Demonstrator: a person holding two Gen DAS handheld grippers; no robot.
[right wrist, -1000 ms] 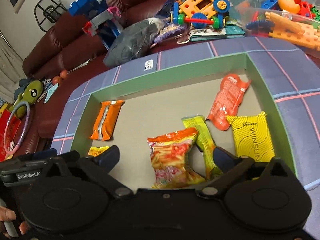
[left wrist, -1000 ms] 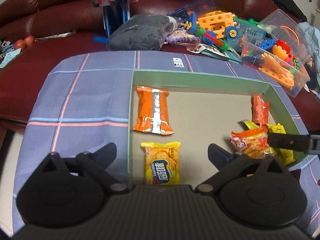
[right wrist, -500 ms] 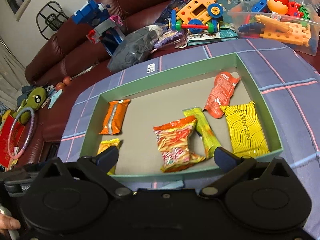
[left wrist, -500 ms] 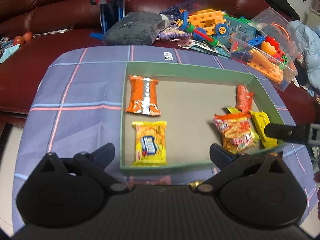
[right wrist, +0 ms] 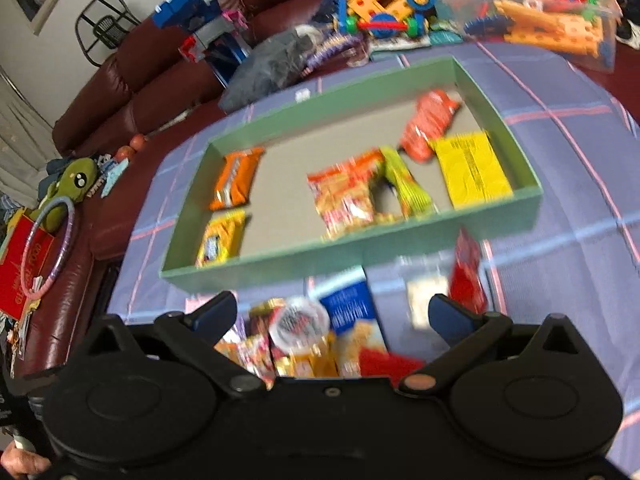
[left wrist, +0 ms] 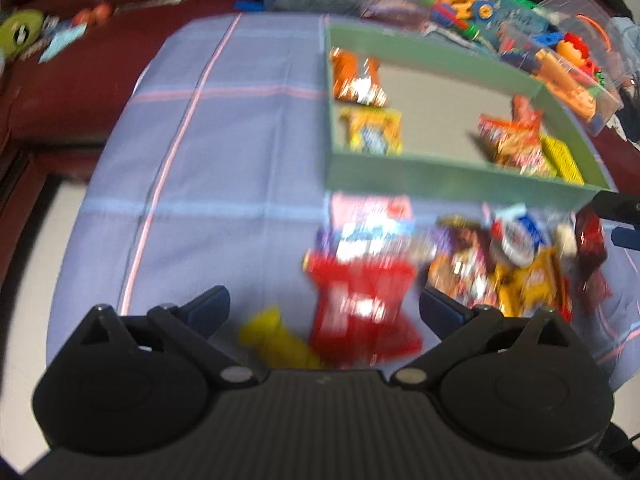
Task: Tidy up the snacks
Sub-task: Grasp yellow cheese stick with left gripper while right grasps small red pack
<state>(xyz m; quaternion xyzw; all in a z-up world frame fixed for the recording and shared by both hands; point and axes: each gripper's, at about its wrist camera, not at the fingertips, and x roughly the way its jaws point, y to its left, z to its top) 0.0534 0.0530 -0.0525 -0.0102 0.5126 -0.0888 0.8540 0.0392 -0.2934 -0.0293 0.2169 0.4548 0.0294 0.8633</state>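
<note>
A green box (right wrist: pixel 280 258) on the blue plaid cloth holds several snack packs: an orange pack (right wrist: pixel 236 178), a yellow biscuit pack (right wrist: pixel 220 236), an orange-red chips bag (right wrist: pixel 346 198) and a yellow pack (right wrist: pixel 470 168). The green box (left wrist: pixel 440 178) also shows in the left wrist view. A pile of loose snacks lies on the cloth in front of it, with a red pack (left wrist: pixel 360 308) and a blue pack (right wrist: pixel 348 308). My left gripper (left wrist: pixel 324 304) is open above the red pack. My right gripper (right wrist: pixel 332 312) is open above the pile. Both views are blurred.
A clear bin of building toys (right wrist: pixel 552 20) and a dark bag (right wrist: pixel 272 64) lie behind the box on the red leather sofa. A green plush toy (right wrist: pixel 68 184) and a red box (right wrist: pixel 20 272) sit at the left. The cloth's left half (left wrist: pixel 200 160) is bare.
Both grippers have pulled back from over the box toward me. The pile of loose snacks in front of the box has come into view. Both stay open.
</note>
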